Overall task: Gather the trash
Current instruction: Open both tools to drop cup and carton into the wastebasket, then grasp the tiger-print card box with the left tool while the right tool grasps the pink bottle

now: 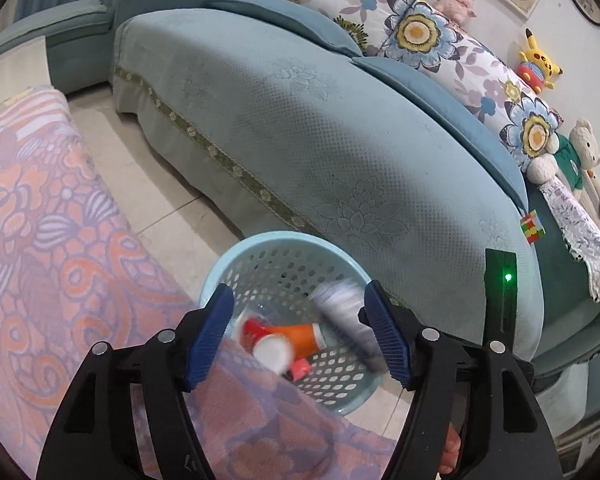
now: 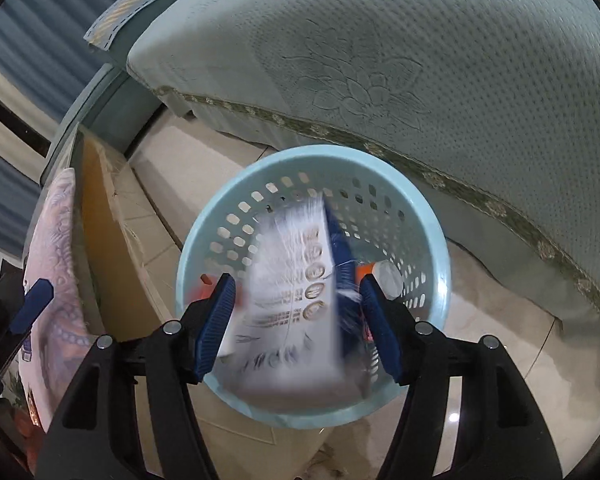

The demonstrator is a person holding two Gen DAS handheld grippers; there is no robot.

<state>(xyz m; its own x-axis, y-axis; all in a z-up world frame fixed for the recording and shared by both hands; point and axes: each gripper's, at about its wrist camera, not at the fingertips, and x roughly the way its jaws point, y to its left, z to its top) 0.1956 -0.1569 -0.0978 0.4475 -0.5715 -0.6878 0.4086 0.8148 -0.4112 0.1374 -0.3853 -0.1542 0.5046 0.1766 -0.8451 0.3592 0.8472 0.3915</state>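
A blurred white box drops between the spread, released jaws of the right gripper into the basket, joining cups at its 6 o'clock; left gripper gapes empty.

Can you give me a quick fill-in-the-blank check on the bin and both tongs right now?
The perforated basket is light ____ plastic. The blurred white box sits between the ____ tongs. Inside the basket lies an ____ cup. The basket stands on the floor beside the ____.

Missing words: blue; right; orange; sofa
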